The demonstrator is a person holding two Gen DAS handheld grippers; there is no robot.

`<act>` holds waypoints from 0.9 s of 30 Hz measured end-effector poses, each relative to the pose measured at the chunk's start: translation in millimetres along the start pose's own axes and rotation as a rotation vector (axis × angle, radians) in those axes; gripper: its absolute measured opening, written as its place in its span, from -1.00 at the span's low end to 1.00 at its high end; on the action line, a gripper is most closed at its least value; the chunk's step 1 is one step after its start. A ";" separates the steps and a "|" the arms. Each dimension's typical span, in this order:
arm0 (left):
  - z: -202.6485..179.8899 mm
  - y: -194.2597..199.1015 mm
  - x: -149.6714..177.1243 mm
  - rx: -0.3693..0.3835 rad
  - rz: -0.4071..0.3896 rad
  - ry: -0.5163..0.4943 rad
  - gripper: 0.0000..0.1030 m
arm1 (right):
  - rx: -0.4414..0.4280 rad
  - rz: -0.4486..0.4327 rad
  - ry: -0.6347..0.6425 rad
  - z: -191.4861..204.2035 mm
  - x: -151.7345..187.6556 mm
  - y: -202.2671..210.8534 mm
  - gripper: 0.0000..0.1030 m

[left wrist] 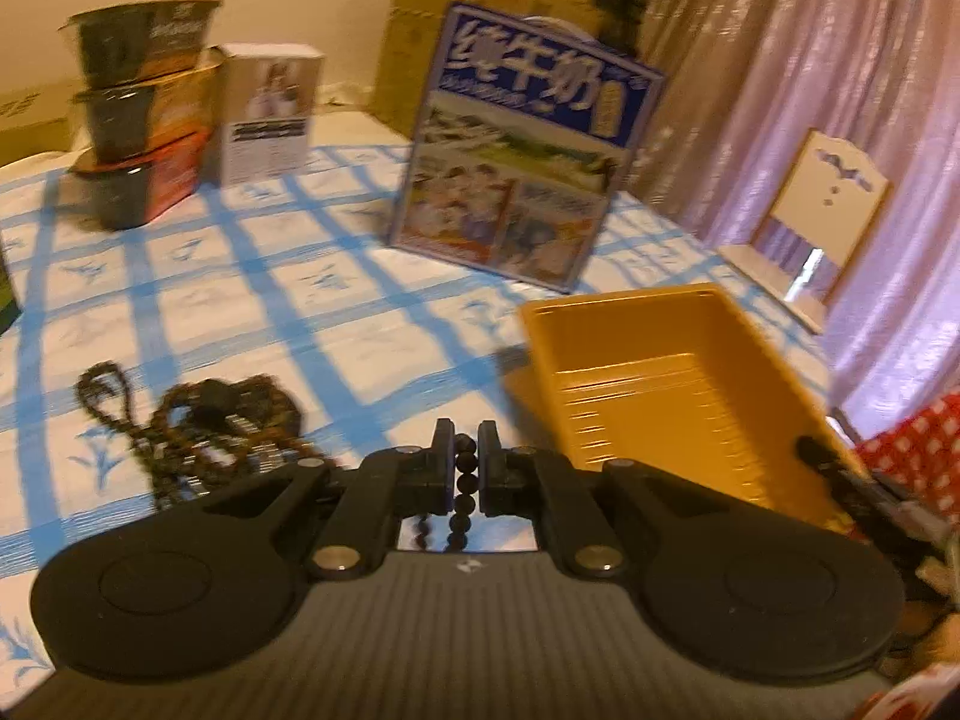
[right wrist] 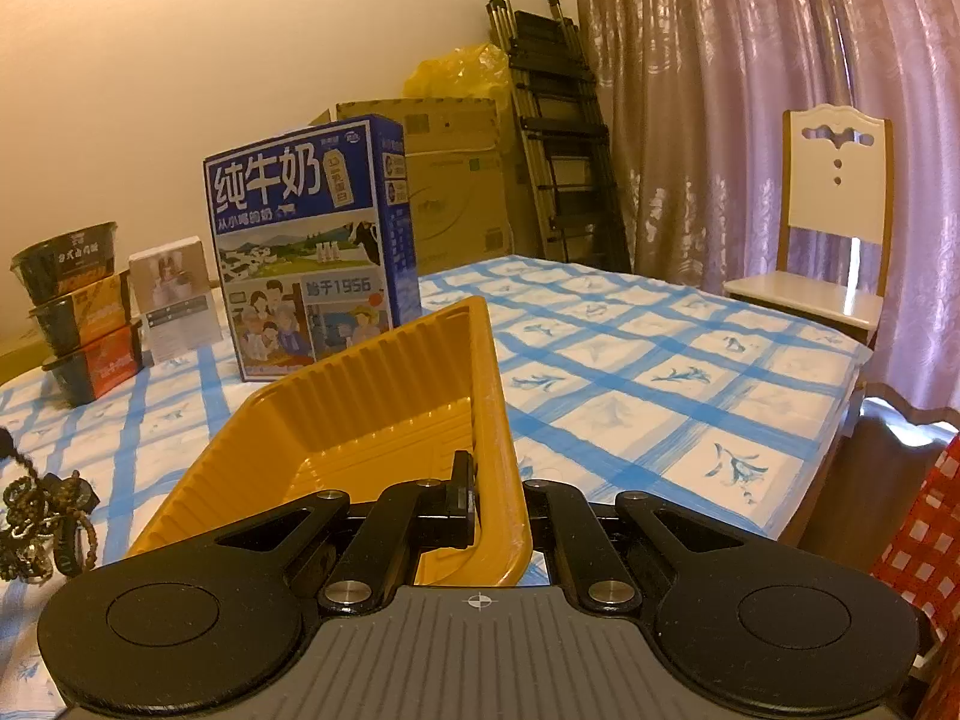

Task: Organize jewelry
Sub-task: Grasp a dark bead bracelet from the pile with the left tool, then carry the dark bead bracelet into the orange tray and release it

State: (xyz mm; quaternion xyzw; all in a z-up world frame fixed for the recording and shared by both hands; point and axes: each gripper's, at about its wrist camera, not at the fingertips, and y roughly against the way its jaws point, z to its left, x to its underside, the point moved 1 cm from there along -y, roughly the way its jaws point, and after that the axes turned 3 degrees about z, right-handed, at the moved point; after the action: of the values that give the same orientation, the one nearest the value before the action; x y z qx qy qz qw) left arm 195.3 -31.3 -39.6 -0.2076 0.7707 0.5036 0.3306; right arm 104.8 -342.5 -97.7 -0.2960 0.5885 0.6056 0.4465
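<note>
A left gripper point(left wrist: 463, 468) lifts a black bead string point(left wrist: 465, 483), its fingers clamped on it, left of a yellow tray point(left wrist: 660, 384) on the checked bench point(left wrist: 252, 300). The right gripper point(right wrist: 498, 498) has its fingers clamped on the tray's near rim. More jewelry point(left wrist: 192, 432) lies heaped farther left.

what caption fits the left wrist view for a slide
Left gripper shut on a black bead strand, beside the yellow tray.

Both grippers: left gripper point(left wrist: 463, 459) and right gripper point(right wrist: 492, 498) matte black, silver pivot screws, grey ribbed bases, round discs.
</note>
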 end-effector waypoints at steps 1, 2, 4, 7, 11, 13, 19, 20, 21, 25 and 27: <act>-6.6 0.4 -1.4 0.019 -0.001 -0.005 -0.88 | -0.001 0.001 0.002 0.7 -0.1 0.1 -0.91; -13.1 0.6 -2.7 0.039 -0.001 -0.013 -0.88 | -0.002 0.001 0.003 1.7 -0.3 0.2 -0.91; -26.1 0.1 -4.3 0.075 -0.003 -0.023 -0.88 | -0.003 -0.001 0.011 3.9 -0.8 0.8 -0.91; -47.8 -6.3 -5.0 0.133 0.007 -0.033 -0.88 | -0.005 -0.004 0.022 7.0 -1.5 1.9 -0.91; -76.3 -18.8 -2.4 0.194 0.031 -0.049 -0.88 | -0.009 -0.002 0.030 8.1 -2.5 1.9 -0.91; -87.9 -26.8 -1.1 0.218 0.045 -0.050 -0.88 | -0.010 -0.003 0.034 8.6 -3.1 2.4 -0.91; -108.3 -50.1 3.9 0.250 0.086 -0.056 -0.88 | -0.013 -0.004 0.033 8.0 -3.8 3.0 -0.90; -109.7 -53.9 4.1 0.252 0.091 -0.057 -0.88 | -0.014 -0.004 0.032 7.9 -3.8 3.1 -0.90; -111.3 -57.7 4.5 0.253 0.097 -0.060 -0.88 | -0.014 -0.004 0.033 8.2 -4.0 3.1 -0.90; -112.1 -71.7 4.3 0.233 0.118 -0.055 -0.88 | -0.014 -0.001 0.030 8.2 -5.0 2.9 -0.91; -112.2 -76.4 2.1 0.223 0.120 -0.056 -0.88 | -0.013 0.001 0.027 8.0 -5.3 2.4 -0.91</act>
State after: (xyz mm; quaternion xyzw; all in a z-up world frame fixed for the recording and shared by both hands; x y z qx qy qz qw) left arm 210.0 -164.8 -59.1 -0.1088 0.8233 0.4395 0.3422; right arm 106.3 -335.5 -90.9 -0.3070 0.5907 0.6055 0.4362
